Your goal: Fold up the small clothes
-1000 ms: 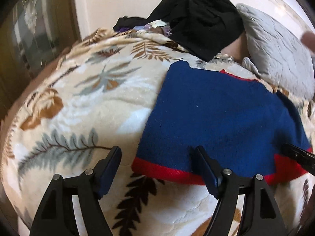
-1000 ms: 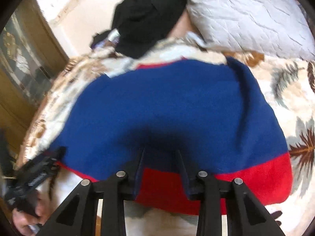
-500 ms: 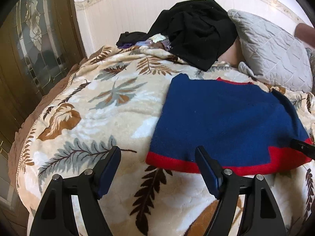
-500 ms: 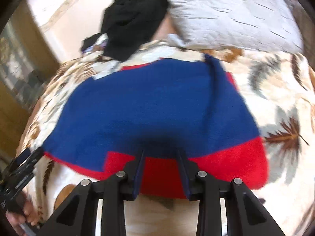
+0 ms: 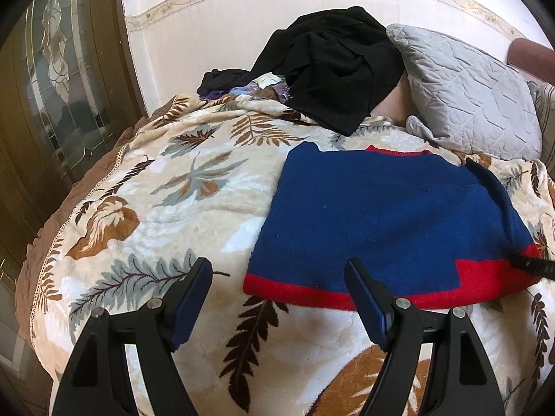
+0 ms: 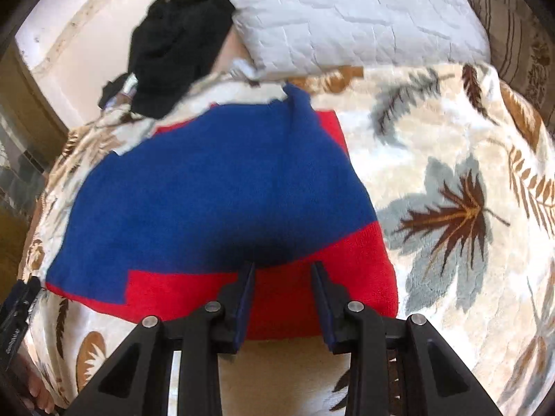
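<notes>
Spread flat on a bed, a small blue knitted sweater (image 5: 385, 222) with a red hem band lies on a cream plush blanket (image 5: 180, 208) printed with brown and grey leaves. Its hem faces the near edge of the bed, and a thin red neckline shows at its far edge. In the right wrist view the same sweater (image 6: 222, 187) has one side folded inward over the body, so a block of blue interrupts the red band at the lower left.

The right gripper (image 6: 282, 270) points down at the red hem, its two fingers partly parted with the hem's fabric lying between them; whether the pads actually press on the cloth cannot be told. The left gripper (image 5: 277, 274) hovers over the blanket by the sweater's near left corner, fingers spread wide with nothing held; one finger overlaps the hem and the other stands over bare blanket.

Beyond the sweater, a pile of black clothes (image 5: 333, 69) sits heaped at the far side of the bed, next to a grey quilted pillow (image 5: 464, 93). Behind them runs a white wall (image 5: 208, 24) with a patterned border. A wooden door with leaded glass (image 5: 55, 79) stands at the left.
</notes>
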The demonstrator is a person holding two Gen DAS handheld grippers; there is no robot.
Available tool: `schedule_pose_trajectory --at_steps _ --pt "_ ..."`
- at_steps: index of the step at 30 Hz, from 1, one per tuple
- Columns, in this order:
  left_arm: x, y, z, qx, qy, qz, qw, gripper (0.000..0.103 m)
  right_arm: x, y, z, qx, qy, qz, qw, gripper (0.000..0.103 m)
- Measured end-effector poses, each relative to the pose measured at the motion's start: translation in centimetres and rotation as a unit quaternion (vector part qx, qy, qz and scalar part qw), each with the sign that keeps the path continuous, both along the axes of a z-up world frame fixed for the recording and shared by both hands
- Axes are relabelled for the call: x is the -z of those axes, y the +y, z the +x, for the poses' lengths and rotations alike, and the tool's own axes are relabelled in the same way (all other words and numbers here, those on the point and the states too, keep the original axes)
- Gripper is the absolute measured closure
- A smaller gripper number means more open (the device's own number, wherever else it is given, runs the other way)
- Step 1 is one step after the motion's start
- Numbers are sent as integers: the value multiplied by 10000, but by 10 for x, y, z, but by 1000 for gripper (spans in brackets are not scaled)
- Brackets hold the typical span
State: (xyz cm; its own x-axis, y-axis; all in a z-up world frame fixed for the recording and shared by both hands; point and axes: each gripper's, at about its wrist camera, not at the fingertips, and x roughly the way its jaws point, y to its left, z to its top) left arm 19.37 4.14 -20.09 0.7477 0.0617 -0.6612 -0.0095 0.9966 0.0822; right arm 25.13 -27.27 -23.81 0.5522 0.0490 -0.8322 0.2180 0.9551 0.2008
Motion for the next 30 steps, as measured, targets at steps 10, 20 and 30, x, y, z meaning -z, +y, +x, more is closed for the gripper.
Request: schedule_pose_trajectory --at_steps 10,20,30 --pt "9 10 5 1 417 -279 9987 24 -14 20 -3 -308 -241 270 9989 64" --pt "59 6 34 97 1521 -375 9876 14 -3 24 -6 -746 37 746 9944 35" --pt "51 50 20 -23 1708 -2344 9570 14 29 -67 -49 568 31 3584 9318 33"
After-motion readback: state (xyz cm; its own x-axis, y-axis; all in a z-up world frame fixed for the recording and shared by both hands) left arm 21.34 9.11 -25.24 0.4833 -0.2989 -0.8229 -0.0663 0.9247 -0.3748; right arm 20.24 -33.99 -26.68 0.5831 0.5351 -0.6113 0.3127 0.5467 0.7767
